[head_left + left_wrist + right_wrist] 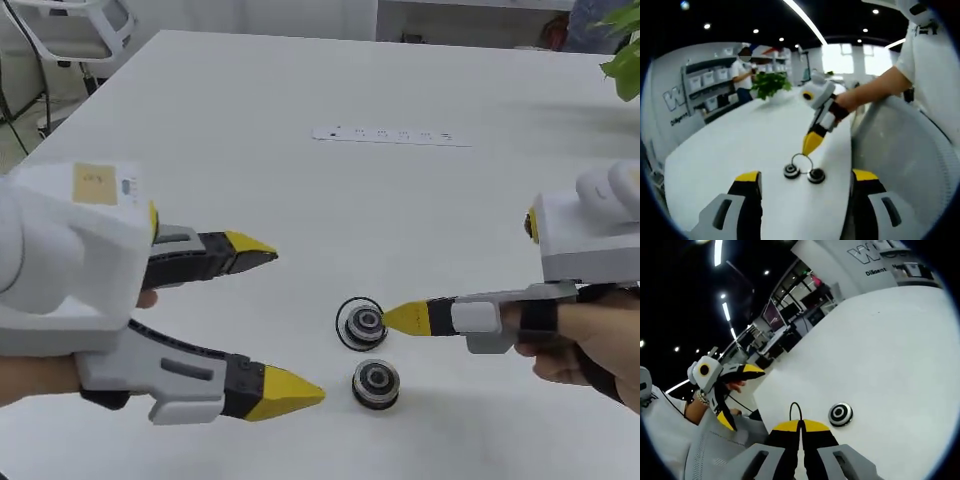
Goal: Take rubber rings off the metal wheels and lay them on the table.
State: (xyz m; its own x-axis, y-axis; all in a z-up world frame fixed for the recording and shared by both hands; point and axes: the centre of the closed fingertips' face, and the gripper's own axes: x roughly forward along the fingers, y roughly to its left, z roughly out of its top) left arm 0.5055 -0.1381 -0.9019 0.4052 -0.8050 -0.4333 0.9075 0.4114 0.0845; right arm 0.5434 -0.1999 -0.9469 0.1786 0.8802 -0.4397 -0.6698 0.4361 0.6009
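— What is your right gripper [402,318] doing?
— Its jaws are pressed together, tips meeting, with a thin strand of the black rubber ring [339,326] caught between them.
— Where is that ring's wheel?
— The first metal wheel [364,323] sits right at those tips, on the white table [250,120]. The ring lies in a loose loop around it, wider than the wheel. Seen from my left gripper [285,322], one side of the loop rises to the right tips.
— And the other?
— The second metal wheel [376,384] stands just beside the first, to the side of my right jaws that is nearer me.
— Your left gripper?
— Spread wide, holding nothing. Both wheels lie ahead of its tips, roughly in line with the gap, apart from either jaw.
— Anything farther off?
— A white power strip [390,135] lies well beyond both pairs of jaws, across the table.
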